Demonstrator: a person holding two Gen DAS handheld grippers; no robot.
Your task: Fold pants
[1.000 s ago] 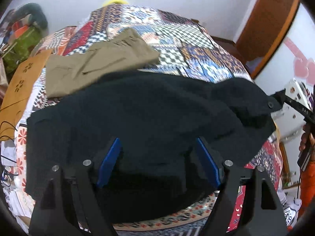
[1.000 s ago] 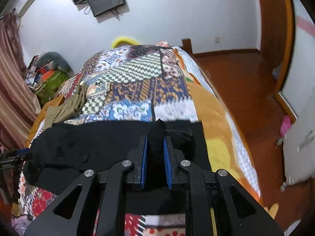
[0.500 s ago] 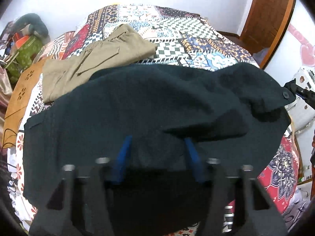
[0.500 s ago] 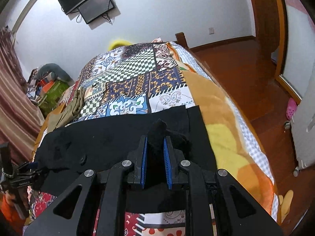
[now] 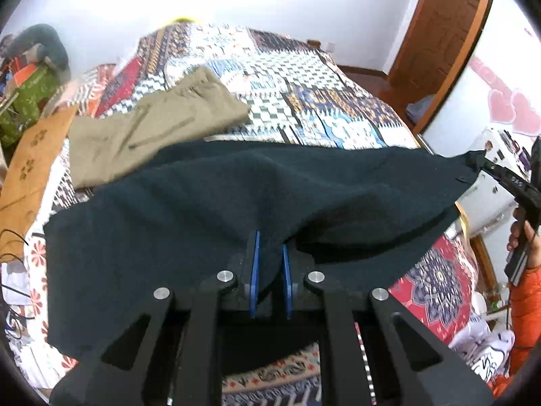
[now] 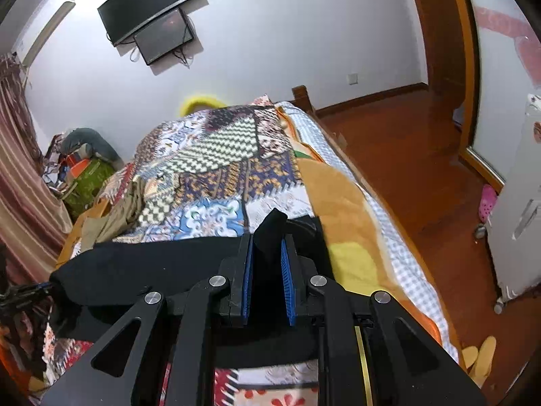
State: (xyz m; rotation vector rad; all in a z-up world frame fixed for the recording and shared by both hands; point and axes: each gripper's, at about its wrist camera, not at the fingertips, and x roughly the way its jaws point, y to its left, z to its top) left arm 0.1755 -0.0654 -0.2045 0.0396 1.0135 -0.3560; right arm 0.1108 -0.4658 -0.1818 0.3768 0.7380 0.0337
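The left tongs (image 5: 269,264) are closing, their blue pads (image 5: 254,264) already pinching a raised ridge of the dark pants (image 5: 189,209). The right tongs (image 6: 267,267) stand narrow, clamped on an upright tuft of the same pants (image 6: 152,267); from the left wrist view they (image 5: 487,165) show at the far right, gripping a corner of the cloth, with the person's hand (image 5: 522,237) and orange sleeve (image 5: 527,301) behind them.

The pants lie crosswise over the near end of the bed (image 5: 304,81), black to deep green, thick and fuzzy. They are stretched between the two grips, so the far edge runs nearly straight while the middle sags into soft folds, and one flap near the left tongs curls up and casts a dark hollow. A small button shows near the right-hand corner.

Just behind them on the patchwork quilt (image 6: 216,155) lies a khaki pair (image 5: 152,125), its near edge tucked under the dark cloth. A tan board (image 5: 33,159) rests at the bed's left side, with a heap of clothes (image 5: 30,77) beyond. An orange blanket (image 6: 338,209) drapes the bed's right edge, slippers (image 6: 480,355) sit on the wooden floor (image 6: 405,155), and two screens (image 6: 152,20) hang on the wall.
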